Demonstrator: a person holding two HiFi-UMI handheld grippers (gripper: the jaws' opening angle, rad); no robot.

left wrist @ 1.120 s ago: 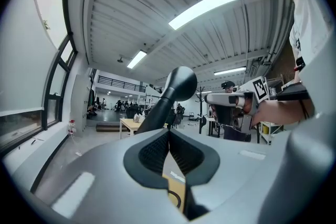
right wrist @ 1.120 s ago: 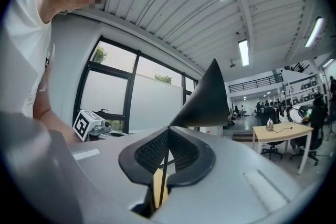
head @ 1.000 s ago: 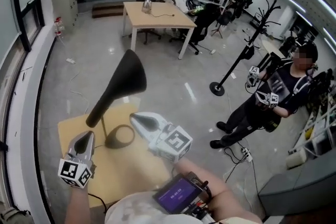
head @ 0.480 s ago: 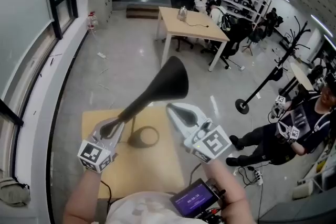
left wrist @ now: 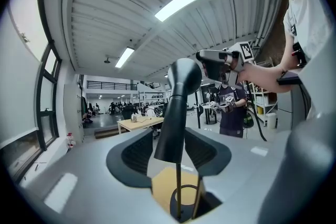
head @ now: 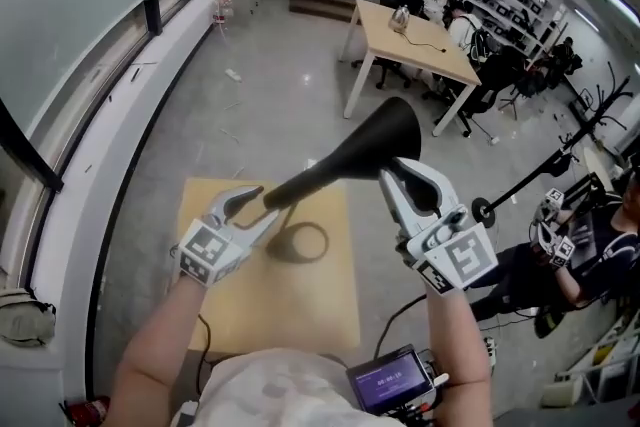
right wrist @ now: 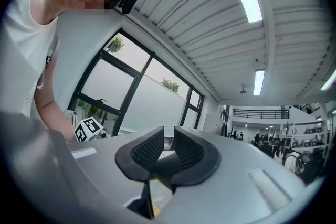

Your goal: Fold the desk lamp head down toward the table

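From where I stand, the black lamp head (head: 345, 160) slants over the small wooden table (head: 250, 315). Its narrow end sits low at the person's left, and its wide mouth is raised toward their right, above the ring base (head: 300, 242). The left gripper (head: 255, 207) sits at that narrow end. Its jaws have just been opening and now stand well apart, with the slim neck of the head running up between them and a gap on either side, so nothing is clamped there. The right gripper (head: 410, 183) hangs just beside the wide rim. Its jaws have also just been parting, and they show only a slit with nothing pressed between the pads. The long axis runs from one gripper to the other, tilted up to the right, so I'd say the mouth end has to swing down. The right gripper is nearer that end, and the left is placed by the joint atop the thin stem (left wrist: 178, 194).
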